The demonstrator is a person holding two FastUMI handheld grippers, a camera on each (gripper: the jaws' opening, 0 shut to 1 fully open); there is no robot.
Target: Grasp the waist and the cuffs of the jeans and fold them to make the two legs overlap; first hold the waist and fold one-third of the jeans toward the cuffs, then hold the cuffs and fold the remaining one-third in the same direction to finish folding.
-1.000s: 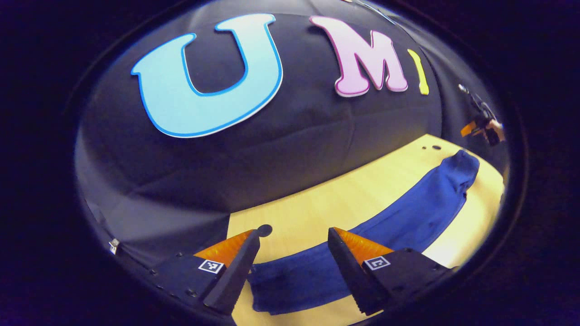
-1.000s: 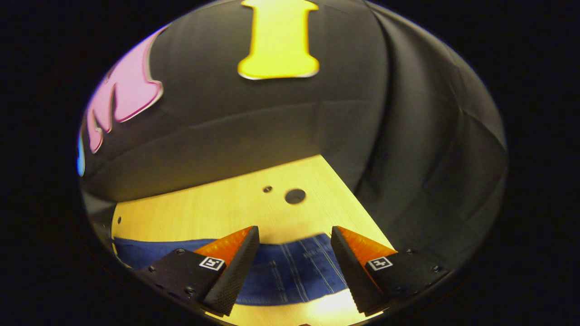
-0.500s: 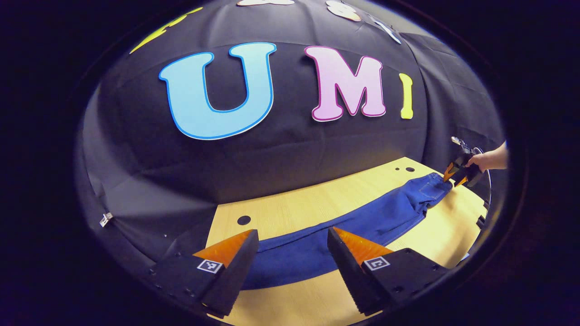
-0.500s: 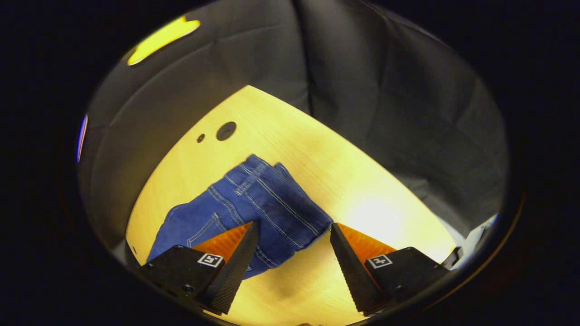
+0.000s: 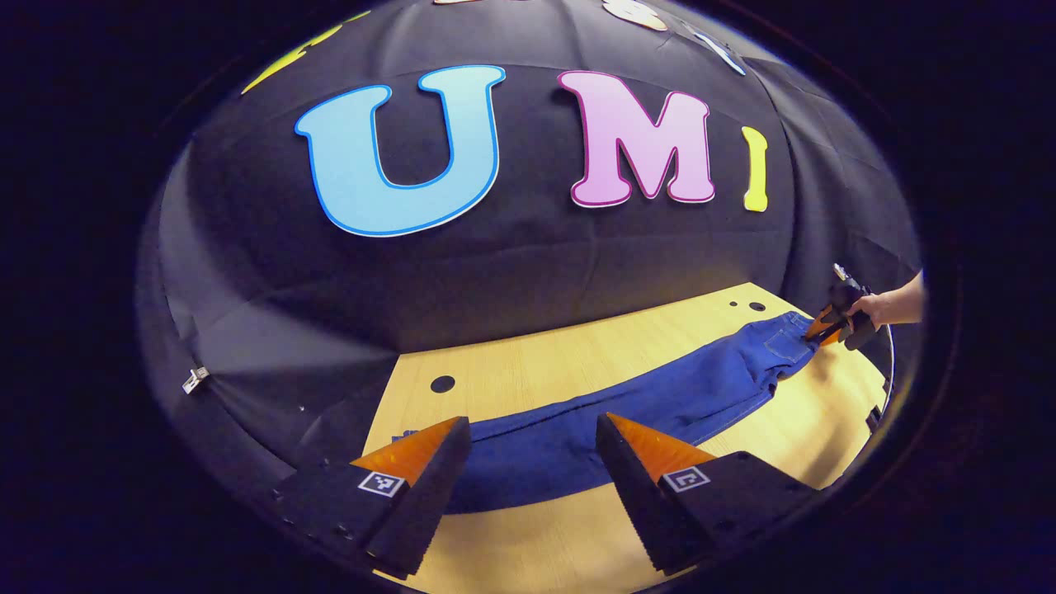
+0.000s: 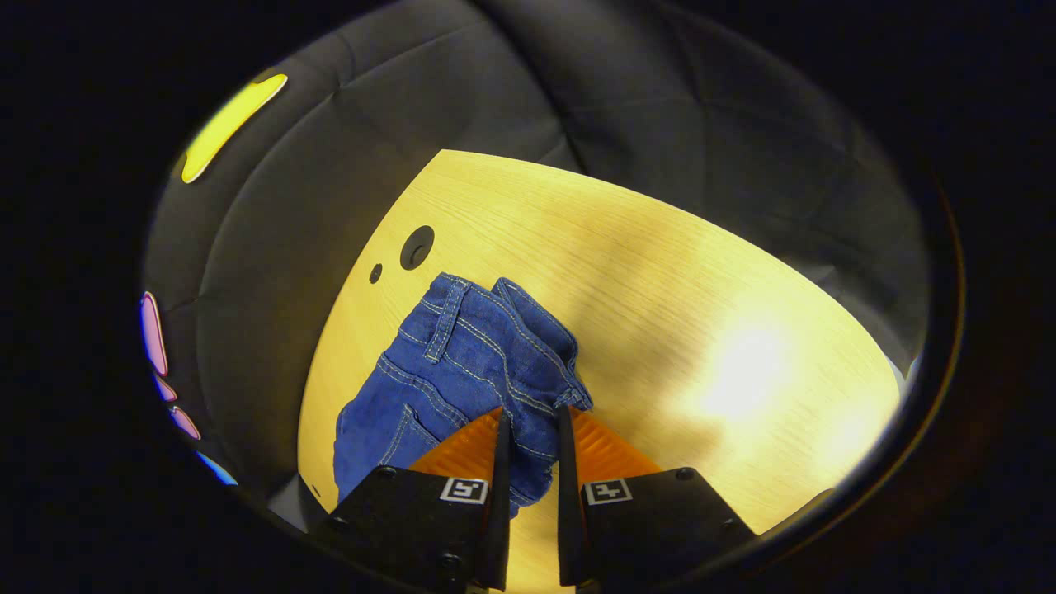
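Blue jeans (image 5: 627,404) lie stretched across the wooden table (image 5: 577,355) in the left gripper view, cuff end near me, waist at the far right. My left gripper (image 5: 532,429) stands open just above the cuff end, with cloth showing between its fingers. Far off at the waist, a hand (image 5: 887,305) holds the right gripper (image 5: 825,323). In the right gripper view the jeans' waist (image 6: 470,355) is bunched on the table (image 6: 660,289), and my right gripper (image 6: 532,417) is shut on the jeans' waist edge.
Round holes in the tabletop sit near the back edge: one (image 5: 442,384) left of the cuffs, two (image 5: 756,306) by the waist, also the holes (image 6: 417,246) beyond the waist. The black cloth wall (image 5: 495,264) rises right behind the table.
My right gripper's fingers closed from wide open onto the waist edge. The left gripper view shifted only slightly; its gripper stayed open over the cuffs.
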